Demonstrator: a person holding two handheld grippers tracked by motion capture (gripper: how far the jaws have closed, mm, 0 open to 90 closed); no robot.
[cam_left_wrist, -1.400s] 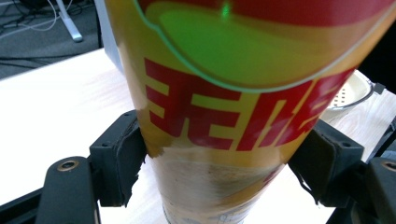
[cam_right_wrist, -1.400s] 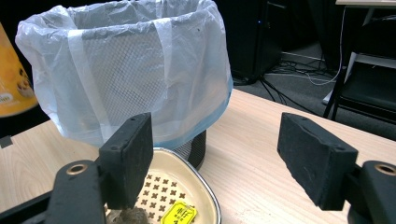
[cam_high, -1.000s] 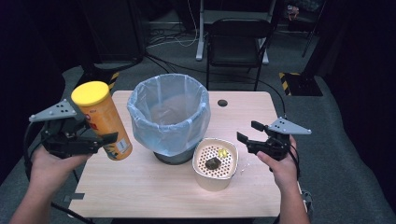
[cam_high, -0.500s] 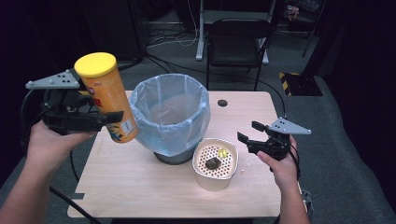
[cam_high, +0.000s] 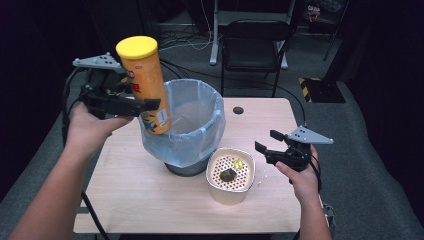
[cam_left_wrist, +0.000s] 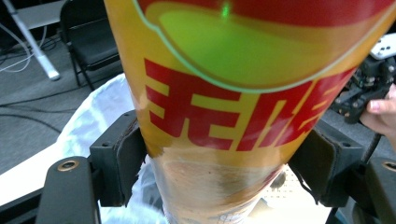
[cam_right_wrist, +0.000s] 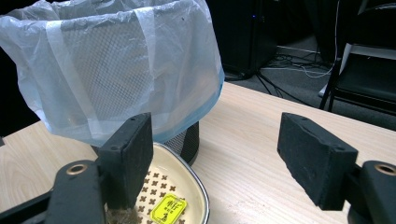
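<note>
Left gripper view: the chip can (cam_left_wrist: 233, 107) crowds the frame, its lid and base cut off, so that little past it can be made out; a strip of bin liner shows beside the near jaw, a perforated surface below the far jaw, and part of the other hand at the right edge. The left gripper (cam_high: 131, 106) is clamped on the can, one pad pressed to each side of the lower body. In the high view the can stands nearly upright, yellow lid (cam_high: 136, 46) uppermost and tilted slightly away from the hand, its base level with the near rim of the waste bin (cam_high: 192, 131), which lies just beyond the jaws.

Right gripper view: the right gripper (cam_right_wrist: 219, 163) has its jaws well apart, with nothing between the pads and nothing touched. Directly below the near jaw lies the cream strainer bowl (cam_right_wrist: 187, 186), cut off by the frame edge, holding a yellow wrapper (cam_right_wrist: 168, 208); a dark scrap (cam_high: 228, 174) in it is identifiable only from the high view. Beyond the bowl rises the lined bin, and beyond that a chair (cam_high: 255, 42), dim against the dark room.
</note>
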